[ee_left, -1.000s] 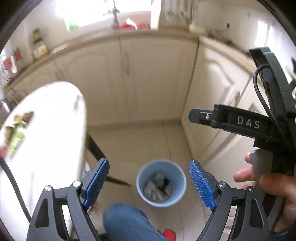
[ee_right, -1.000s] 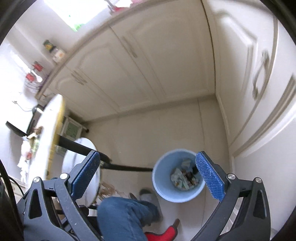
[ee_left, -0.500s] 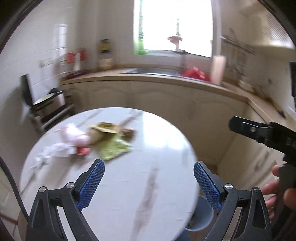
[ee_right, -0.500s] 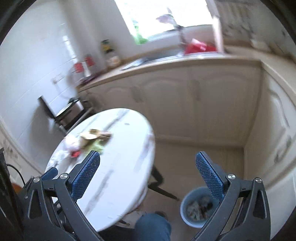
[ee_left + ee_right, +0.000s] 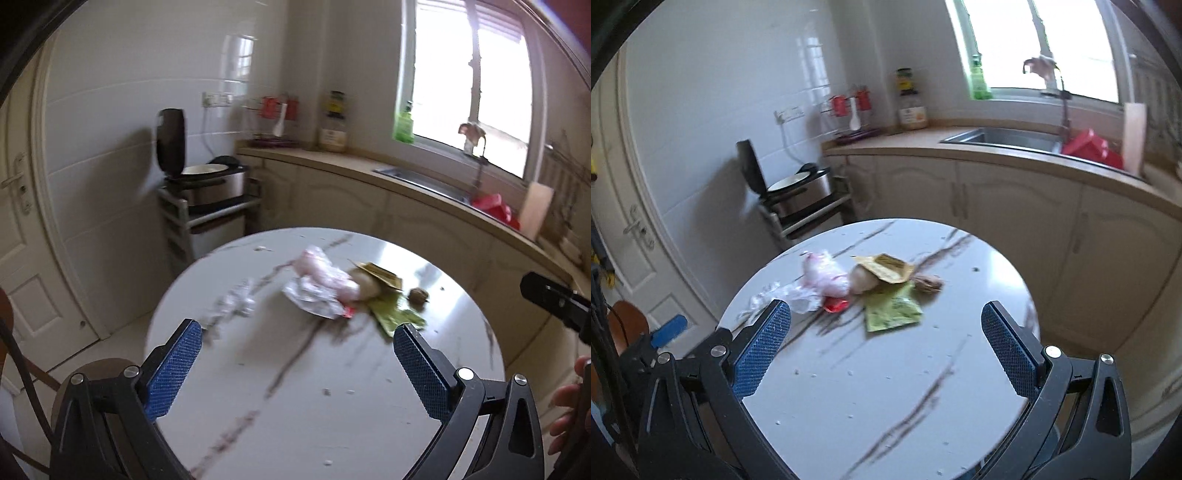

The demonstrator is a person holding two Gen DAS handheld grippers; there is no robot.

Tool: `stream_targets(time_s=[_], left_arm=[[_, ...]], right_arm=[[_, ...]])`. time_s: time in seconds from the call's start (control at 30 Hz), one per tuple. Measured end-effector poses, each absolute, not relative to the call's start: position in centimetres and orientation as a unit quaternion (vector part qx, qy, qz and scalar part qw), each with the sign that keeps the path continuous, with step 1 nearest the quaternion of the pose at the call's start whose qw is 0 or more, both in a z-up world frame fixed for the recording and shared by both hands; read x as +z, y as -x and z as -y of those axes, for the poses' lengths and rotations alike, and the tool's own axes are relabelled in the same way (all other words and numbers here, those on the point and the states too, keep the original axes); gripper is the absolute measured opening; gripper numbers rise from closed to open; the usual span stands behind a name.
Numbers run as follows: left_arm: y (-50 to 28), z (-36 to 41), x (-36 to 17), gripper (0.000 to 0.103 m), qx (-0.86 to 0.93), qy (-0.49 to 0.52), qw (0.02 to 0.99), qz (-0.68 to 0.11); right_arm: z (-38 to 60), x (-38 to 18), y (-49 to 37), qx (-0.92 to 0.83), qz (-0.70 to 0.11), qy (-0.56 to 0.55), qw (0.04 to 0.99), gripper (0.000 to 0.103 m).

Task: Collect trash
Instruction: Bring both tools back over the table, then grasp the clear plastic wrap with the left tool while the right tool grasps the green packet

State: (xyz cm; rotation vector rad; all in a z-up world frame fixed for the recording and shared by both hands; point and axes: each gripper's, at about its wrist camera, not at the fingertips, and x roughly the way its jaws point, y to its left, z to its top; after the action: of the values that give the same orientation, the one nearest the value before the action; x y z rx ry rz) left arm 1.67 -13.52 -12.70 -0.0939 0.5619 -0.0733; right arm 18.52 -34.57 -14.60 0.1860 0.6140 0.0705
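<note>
You are looking at a small heap of trash lying on the far half of the round marble table. A pink crumpled plastic bag is resting at the left of the heap, and a white crumpled wrapper is lying just beside it, nearer to you. A small red piece is peeking out under the pink bag. A yellow-brown packet is leaning over a pale round lump. A flat green packet is lying in front of them, and a brown walnut-like lump is sitting at the right end. In the left wrist view another crumpled whitish scrap is lying apart, to the left of the heap
</note>
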Motion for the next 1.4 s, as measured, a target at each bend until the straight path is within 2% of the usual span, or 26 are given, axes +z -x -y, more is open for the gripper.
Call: stream_targets(time_s=[0.43,0.7,1.0,1.4], left_arm=[[-5.0,10.3,-12.3,0.102,-0.011,0.053,0.961,-0.270],[-8.7,8.8,-14.9,0.102,-0.001,0.035,0.951,-0.306],[-15.9,6.7,-18.3,0.102,0.004,0.035,0.935,-0.353],[-28.1,7.0,-21.4,0.101,0.003,-0.016,0.908,-0.419]], right_arm=[[31.2,-15.7,-20.8,0.050,-0.318,-0.063,0.945,0.103],[31.3,-17.7,-23.1,0.039,-0.349,-0.055,0.935,0.103],[32.2,-22.5,-27.0,0.035,-0.410,-0.064,0.909,0.103],[33.3,-27.2,-31.7,0.027,-0.466,-0.073,0.881,0.103]])
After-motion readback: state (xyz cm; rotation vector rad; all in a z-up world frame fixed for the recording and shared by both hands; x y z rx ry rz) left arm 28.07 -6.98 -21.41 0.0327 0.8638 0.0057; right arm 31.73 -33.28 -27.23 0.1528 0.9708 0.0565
